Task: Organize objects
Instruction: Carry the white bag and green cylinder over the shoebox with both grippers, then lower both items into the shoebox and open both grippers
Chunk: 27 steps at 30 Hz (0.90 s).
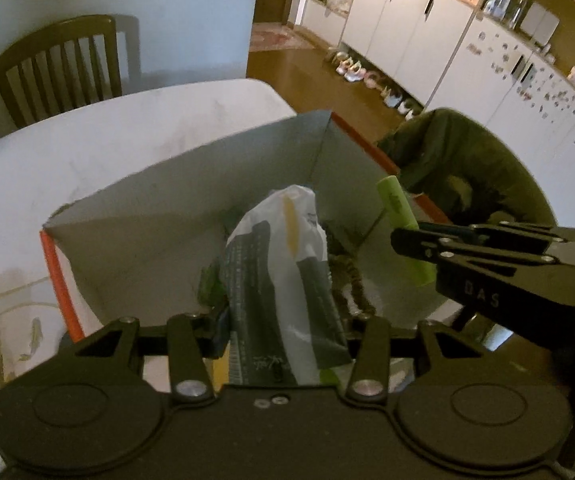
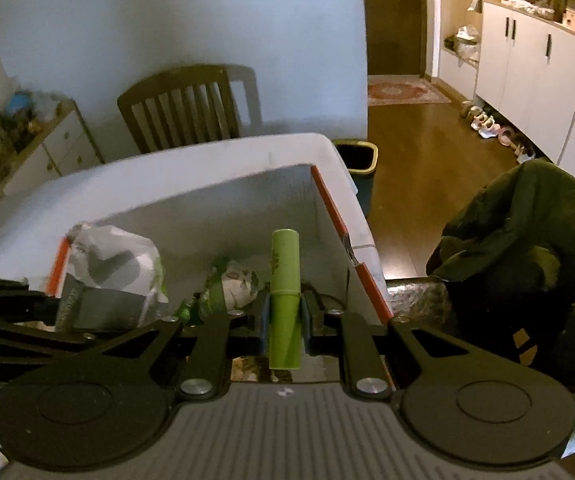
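Landmark: the open box (image 1: 191,184), grey inside with an orange-edged rim, standing on the white desk (image 1: 87,132).

Left tool (image 1: 285,332): clamped on a white and dark-grey packet (image 1: 283,264). The packet stands up between the jaws, over the near half of the box interior, its top below the far wall's rim.

Right tool (image 2: 284,316): clamped on a green tube (image 2: 283,280). The tube stands roughly upright, over the box interior close to the right-hand orange rim. In the left wrist view the right tool (image 1: 411,240) sits just inside that same rim, with the green tube (image 1: 401,216) projecting above it.

Box contents: a small green-and-white wrapped item (image 2: 233,284) lies on the box floor between the two held objects. A striped dark item (image 1: 347,280) lies just right of the packet.

Clearances: the far half of the box interior is open. Beyond the far wall, bare desk surface runs to the desk edge.

Beyond the desk: a wooden chair (image 1: 59,68) against the wall. Right of the box, a chair draped with dark green cloth (image 2: 527,240) stands just beside the desk edge; a bin (image 2: 359,160) stands on the floor past the far right corner.
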{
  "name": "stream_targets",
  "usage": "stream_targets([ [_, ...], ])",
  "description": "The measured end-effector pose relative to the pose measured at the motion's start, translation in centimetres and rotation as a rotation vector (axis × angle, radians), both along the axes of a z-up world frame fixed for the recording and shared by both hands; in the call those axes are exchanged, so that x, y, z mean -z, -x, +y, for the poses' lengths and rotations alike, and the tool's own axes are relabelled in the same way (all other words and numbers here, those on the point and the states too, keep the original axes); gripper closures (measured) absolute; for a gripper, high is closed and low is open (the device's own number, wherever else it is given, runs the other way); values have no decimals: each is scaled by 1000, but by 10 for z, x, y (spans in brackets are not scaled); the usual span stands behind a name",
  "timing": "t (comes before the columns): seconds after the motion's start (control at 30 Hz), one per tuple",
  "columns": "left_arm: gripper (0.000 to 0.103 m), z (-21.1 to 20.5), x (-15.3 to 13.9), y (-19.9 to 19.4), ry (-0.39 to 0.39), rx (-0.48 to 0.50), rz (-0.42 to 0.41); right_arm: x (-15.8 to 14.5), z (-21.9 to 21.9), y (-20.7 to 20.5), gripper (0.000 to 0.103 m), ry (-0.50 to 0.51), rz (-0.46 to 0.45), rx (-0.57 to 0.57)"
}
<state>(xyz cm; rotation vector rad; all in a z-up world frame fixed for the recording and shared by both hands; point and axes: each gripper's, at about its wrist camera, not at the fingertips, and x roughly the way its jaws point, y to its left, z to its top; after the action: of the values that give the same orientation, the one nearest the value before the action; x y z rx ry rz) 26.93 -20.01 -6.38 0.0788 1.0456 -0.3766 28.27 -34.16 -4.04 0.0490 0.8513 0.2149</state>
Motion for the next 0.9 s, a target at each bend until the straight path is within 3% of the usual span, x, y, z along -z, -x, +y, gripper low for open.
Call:
stream_targets([
  [0.47, 58, -10, 33, -23, -80, 23, 52, 43, 14, -9, 87, 49, 83, -85],
  [0.9, 57, -6, 50, -31, -109, 26, 97, 58, 20, -10, 87, 80, 103, -124],
])
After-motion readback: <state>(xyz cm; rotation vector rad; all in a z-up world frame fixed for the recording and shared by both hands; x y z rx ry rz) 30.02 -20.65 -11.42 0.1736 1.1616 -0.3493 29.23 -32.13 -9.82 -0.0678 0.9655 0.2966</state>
